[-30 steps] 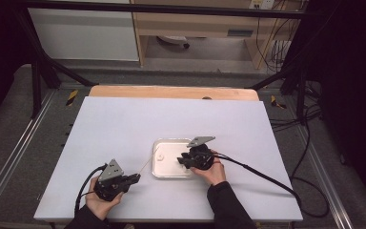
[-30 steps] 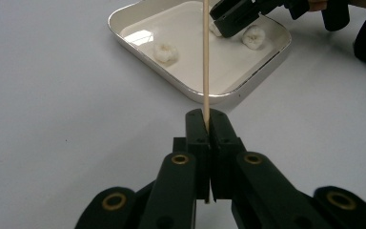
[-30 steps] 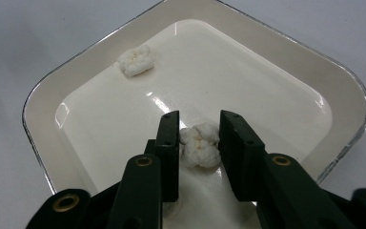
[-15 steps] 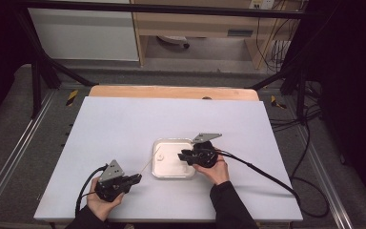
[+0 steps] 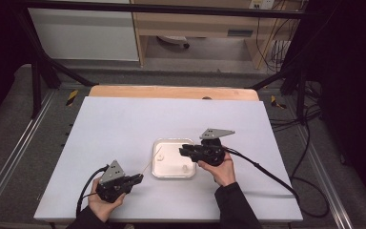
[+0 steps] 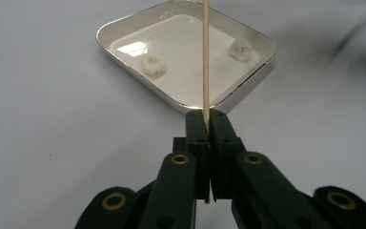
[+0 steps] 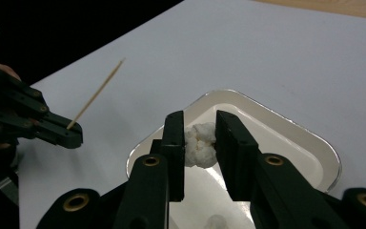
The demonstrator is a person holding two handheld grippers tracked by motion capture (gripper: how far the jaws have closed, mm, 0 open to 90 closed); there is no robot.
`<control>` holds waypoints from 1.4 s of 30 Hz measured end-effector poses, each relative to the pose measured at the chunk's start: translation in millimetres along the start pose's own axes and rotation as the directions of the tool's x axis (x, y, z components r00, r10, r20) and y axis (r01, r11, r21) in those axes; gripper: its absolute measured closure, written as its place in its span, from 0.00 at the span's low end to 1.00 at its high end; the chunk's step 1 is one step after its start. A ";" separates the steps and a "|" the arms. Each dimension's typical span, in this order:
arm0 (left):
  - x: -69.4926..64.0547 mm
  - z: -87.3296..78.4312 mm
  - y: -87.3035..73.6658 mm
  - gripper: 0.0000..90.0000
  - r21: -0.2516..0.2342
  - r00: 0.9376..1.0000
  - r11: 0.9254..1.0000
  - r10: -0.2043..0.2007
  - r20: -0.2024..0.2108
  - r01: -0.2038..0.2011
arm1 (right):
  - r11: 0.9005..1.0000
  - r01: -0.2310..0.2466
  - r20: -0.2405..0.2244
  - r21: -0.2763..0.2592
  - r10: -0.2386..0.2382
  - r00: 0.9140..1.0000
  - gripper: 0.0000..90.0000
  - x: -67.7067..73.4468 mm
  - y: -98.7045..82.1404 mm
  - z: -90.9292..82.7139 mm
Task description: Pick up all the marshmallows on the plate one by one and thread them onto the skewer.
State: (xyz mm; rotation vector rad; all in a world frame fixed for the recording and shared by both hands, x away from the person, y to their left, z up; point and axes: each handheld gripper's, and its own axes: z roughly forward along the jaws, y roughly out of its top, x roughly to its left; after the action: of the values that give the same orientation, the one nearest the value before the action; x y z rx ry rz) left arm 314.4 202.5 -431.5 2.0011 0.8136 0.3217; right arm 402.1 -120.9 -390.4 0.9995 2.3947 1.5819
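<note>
tray (image 6: 248,81) looks like glossy white enamel or glazed ceramic with a shiny rim, skewer (image 6: 205,57) is thin pale wood, the white lumps (image 7: 200,145) look crumbly and rough, table (image 5: 124,124) is smooth matt white, grippers' jaws matt black plastic

The high view looks down from above; both gripper views sit close, sharing the white tray (image 5: 173,158).

No legible text, label, brand, number or sign anywhere. Yellow-and-black hazard-stripe markers (image 5: 71,97) on the floor left and right of the table's far corners carry no wording. A label (image 5: 240,33) on the far shelf is too blurred to read.
</note>
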 end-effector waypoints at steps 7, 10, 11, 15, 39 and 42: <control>-1.5 2.3 0.4 0.98 -0.006 1.000 1.000 0.001 0.002 -0.001 | 0.996 -0.045 -0.043 -0.074 0.042 0.998 0.83 1.4 8.8 -9.9; -2.1 3.5 0.2 0.98 -0.010 1.000 1.000 -0.002 0.004 0.002 | 0.992 -0.072 -0.065 -0.099 0.066 0.996 0.83 1.2 11.8 -12.2; -2.2 3.8 0.3 0.98 -0.009 1.000 1.000 -0.002 0.005 0.002 | 0.992 -0.075 -0.066 -0.105 0.068 0.996 0.83 1.1 12.6 -12.7; -3.9 4.4 0.7 0.98 -0.012 1.000 1.000 0.007 0.006 -0.007 | 0.990 -0.082 -0.081 -0.117 0.073 0.994 0.83 3.6 17.0 -12.2; -9.7 6.3 3.2 0.98 -0.035 0.999 0.999 0.030 0.013 -0.030 | 0.979 -0.157 -0.182 -0.133 0.131 0.974 0.83 11.5 25.5 11.7; -10.3 6.8 3.4 0.98 -0.039 1.000 0.999 0.028 0.014 -0.028 | 0.978 -0.162 -0.187 -0.132 0.135 0.973 0.83 11.7 24.9 12.7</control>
State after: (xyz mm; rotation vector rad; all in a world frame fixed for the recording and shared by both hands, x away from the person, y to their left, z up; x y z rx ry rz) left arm 311.6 190.0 -431.4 1.9783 0.7654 0.3366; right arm 409.8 -98.2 -371.9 1.0735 2.3160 1.9459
